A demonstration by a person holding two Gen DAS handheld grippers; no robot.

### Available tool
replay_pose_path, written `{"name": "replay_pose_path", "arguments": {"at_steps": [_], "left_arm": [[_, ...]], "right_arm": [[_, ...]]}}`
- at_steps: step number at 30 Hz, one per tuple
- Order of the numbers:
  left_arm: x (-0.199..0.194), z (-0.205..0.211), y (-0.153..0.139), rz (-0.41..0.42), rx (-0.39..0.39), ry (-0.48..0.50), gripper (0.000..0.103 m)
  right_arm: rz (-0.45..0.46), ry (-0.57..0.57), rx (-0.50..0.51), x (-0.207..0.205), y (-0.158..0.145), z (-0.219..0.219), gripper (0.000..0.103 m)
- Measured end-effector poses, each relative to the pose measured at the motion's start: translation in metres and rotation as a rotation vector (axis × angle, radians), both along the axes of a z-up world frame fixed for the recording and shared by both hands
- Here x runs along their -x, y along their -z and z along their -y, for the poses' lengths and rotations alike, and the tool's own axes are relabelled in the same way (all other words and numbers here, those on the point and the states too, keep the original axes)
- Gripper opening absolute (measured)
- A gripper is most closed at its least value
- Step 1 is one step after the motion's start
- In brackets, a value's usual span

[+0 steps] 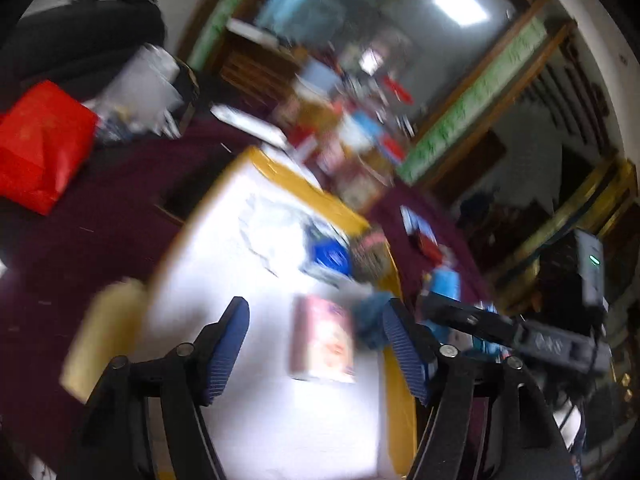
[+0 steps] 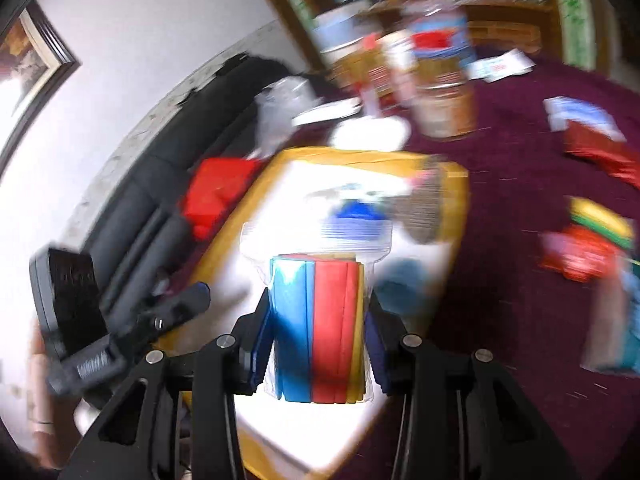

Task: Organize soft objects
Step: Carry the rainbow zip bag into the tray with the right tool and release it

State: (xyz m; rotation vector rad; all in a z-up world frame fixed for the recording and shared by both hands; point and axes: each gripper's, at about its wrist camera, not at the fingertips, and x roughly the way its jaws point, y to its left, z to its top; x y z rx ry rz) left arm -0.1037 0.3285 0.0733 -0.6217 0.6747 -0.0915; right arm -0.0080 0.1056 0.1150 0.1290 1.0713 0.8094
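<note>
Both views are motion-blurred. My right gripper [image 2: 318, 316] is shut on a clear-wrapped pack of blue, red and yellow sponges [image 2: 318, 320], held over a white foam box with yellow tape edges [image 2: 456, 184]. Inside the box lie a blue item in a clear bag [image 2: 356, 216], a striped brown-pink soft thing [image 2: 424, 208] and a teal cloth [image 2: 404, 284]. My left gripper [image 1: 316, 340] is open and empty over the same box [image 1: 224, 280]; a pink packet [image 1: 324, 340] and a teal cloth [image 1: 372, 312] lie between its fingers. The left gripper also shows in the right wrist view [image 2: 176, 308].
The box stands on a maroon surface [image 2: 520, 320] strewn with packets: red and yellow ones [image 2: 588, 240] to the right, a red bag [image 1: 40, 144] at the left. A black sofa [image 2: 168, 184] runs along the white wall. Cluttered shelves stand behind.
</note>
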Motion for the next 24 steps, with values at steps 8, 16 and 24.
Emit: {"name": "replay_pose_path", "arguments": {"at_steps": [8,16,24], "left_arm": [[0.035,-0.053,0.009,-0.007,0.026,-0.113,0.075],[0.039,-0.059,0.019,-0.014,0.029,-0.113,0.078],[0.034,-0.045,0.018,-0.028,0.035,-0.081,0.078]], "right_arm": [[-0.240,-0.074,-0.078,-0.058,0.036,-0.117,0.041],[-0.154,0.062,0.071,-0.094,0.062,-0.144,0.048],[-0.030,0.045,-0.015,-0.075,0.008,-0.099,0.065]]}}
